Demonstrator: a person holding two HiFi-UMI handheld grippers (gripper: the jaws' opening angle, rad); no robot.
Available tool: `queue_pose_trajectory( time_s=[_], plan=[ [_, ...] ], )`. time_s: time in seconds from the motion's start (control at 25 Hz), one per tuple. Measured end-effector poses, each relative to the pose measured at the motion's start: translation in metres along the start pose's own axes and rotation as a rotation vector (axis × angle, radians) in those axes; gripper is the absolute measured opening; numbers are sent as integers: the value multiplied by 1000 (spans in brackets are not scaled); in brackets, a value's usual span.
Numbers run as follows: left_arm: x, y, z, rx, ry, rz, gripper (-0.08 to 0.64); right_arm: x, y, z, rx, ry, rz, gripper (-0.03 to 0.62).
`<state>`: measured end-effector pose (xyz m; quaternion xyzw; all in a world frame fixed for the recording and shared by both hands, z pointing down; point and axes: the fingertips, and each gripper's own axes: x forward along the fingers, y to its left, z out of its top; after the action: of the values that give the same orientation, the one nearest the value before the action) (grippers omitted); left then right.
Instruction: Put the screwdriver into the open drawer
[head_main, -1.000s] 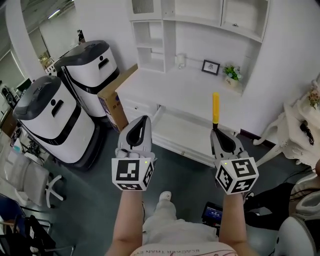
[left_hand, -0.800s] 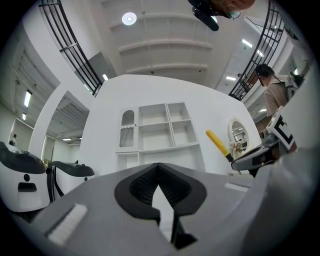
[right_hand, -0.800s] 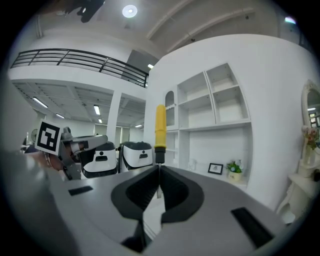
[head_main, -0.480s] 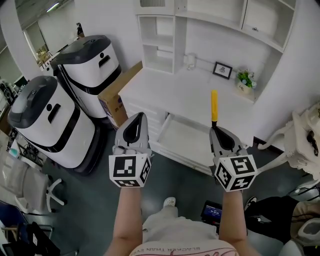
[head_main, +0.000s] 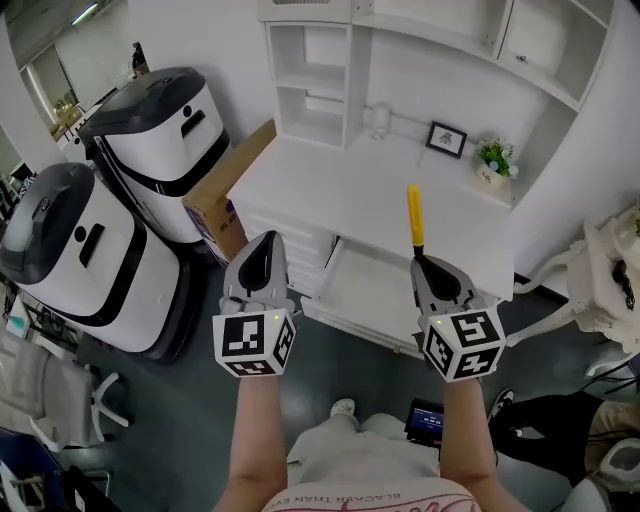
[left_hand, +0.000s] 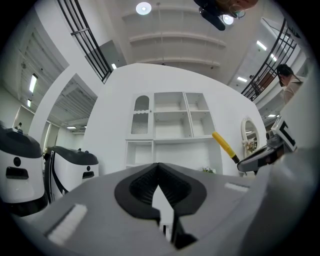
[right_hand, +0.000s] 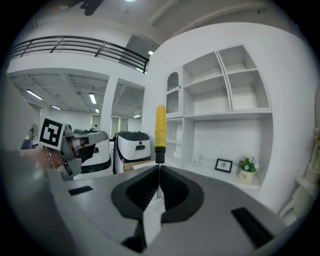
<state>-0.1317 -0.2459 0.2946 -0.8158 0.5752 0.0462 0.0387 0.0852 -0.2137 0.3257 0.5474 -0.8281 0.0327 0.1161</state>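
Observation:
The screwdriver (head_main: 414, 218) has a yellow handle and a thin metal shaft. My right gripper (head_main: 424, 263) is shut on the shaft, and the handle sticks out forward past the jaws, over the white desk (head_main: 320, 190). The open drawer (head_main: 372, 280) lies just under the desk's front edge, ahead of and below the right gripper. In the right gripper view the screwdriver (right_hand: 160, 127) stands up from the right gripper (right_hand: 159, 167). My left gripper (head_main: 268, 242) is shut with nothing in it, level with the desk's left drawers. The left gripper view shows the left gripper (left_hand: 159, 165) and the screwdriver (left_hand: 224, 144).
Two white-and-black machines (head_main: 150, 135) (head_main: 70, 250) and a cardboard box (head_main: 225, 195) stand left of the desk. A shelf unit (head_main: 320, 70), a picture frame (head_main: 447, 138) and a small plant (head_main: 492, 160) sit at the desk's back. A white chair (head_main: 610, 285) is at the right.
Both grippers have come nearer to the desk, the right one still carrying the screwdriver. The desk and open drawer now sit closer below them.

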Motion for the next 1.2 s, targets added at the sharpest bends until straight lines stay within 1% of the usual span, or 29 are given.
queue_pose_trajectory(
  time_s=[0.28, 0.68, 0.96, 1.2],
  plan=[
    [16, 9, -23, -17, 41, -1, 8, 21, -5, -20, 28, 52, 0, 17],
    [31, 9, -56, -22, 108, -4, 8, 46, -11, -65, 88, 146, 18, 17],
    [47, 14, -76, -24, 142, -5, 8, 69, -10, -97, 118, 212, 41, 17],
    [68, 13, -101, -27, 177, -35, 8, 95, -5, -128, 128, 285, 80, 17]
  ],
)
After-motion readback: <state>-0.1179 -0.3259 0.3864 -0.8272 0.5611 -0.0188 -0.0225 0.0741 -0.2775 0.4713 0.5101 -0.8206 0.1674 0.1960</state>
